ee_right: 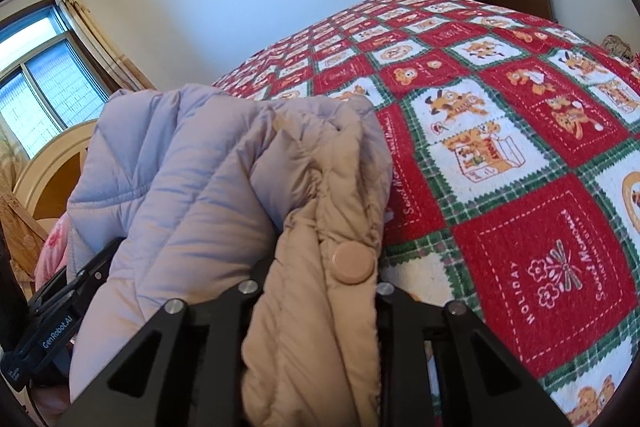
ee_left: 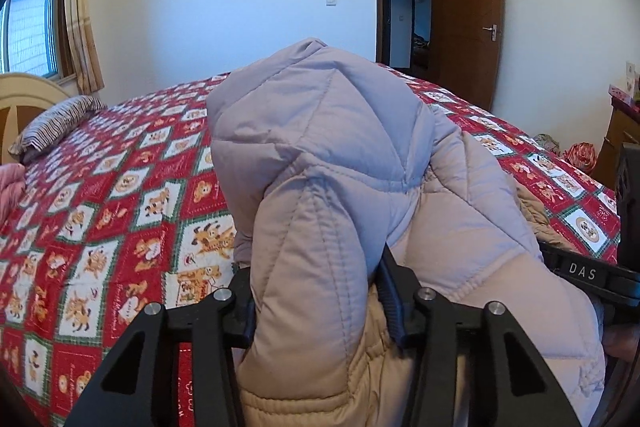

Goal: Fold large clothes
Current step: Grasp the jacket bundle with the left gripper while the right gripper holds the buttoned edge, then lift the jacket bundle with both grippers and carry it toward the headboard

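Note:
A pale lilac-beige quilted puffer jacket (ee_left: 320, 155) is held up over the bed. My left gripper (ee_left: 316, 299) is shut on a thick fold of it, the fabric bulging up between the fingers. My right gripper (ee_right: 316, 291) is shut on the jacket's beige front edge (ee_right: 320, 307), beside a round snap button (ee_right: 354, 263). In the left wrist view the right gripper (ee_left: 584, 273) shows at the right edge, behind the jacket. In the right wrist view the left gripper (ee_right: 56, 315) shows at the lower left. The fingertips are hidden by fabric.
The bed carries a red, white and green cartoon-print cover (ee_left: 120, 195), also seen in the right wrist view (ee_right: 500, 147). A striped pillow (ee_left: 56, 123) and a wooden headboard (ee_left: 24, 95) are at the left. A brown door (ee_left: 468, 23) stands open at the back.

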Action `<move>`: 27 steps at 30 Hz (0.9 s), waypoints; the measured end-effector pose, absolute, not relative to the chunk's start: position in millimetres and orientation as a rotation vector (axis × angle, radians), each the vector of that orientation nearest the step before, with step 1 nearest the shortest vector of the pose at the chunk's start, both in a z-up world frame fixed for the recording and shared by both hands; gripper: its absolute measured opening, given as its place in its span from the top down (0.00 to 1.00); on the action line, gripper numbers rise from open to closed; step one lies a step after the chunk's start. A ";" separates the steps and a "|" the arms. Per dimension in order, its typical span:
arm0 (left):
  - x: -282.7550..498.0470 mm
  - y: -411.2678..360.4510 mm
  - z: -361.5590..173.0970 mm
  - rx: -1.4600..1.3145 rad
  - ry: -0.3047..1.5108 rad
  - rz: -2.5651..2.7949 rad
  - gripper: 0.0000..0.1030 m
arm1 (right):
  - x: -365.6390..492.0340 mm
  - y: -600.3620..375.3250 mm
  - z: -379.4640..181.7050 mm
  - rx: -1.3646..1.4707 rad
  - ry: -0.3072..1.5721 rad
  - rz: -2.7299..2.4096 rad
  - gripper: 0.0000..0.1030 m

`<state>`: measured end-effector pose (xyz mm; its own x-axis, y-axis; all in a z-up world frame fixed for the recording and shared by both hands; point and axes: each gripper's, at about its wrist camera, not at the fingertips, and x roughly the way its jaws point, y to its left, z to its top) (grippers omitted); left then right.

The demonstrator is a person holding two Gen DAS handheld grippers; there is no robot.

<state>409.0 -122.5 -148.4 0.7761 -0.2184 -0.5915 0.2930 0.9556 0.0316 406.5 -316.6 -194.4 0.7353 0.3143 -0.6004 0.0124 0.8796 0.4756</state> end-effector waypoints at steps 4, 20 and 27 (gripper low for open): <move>406.7 -119.7 -144.0 0.124 0.620 -0.276 0.55 | 404.5 -316.6 -192.6 0.471 0.730 0.173 0.76; 342.1 -78.3 -88.2 0.105 0.530 -0.286 0.64 | 348.3 -286.9 -152.5 0.497 0.630 0.288 0.77; 316.7 -52.0 -69.6 0.096 0.493 -0.262 0.66 | 328.4 -260.5 -132.6 0.483 0.603 0.350 0.77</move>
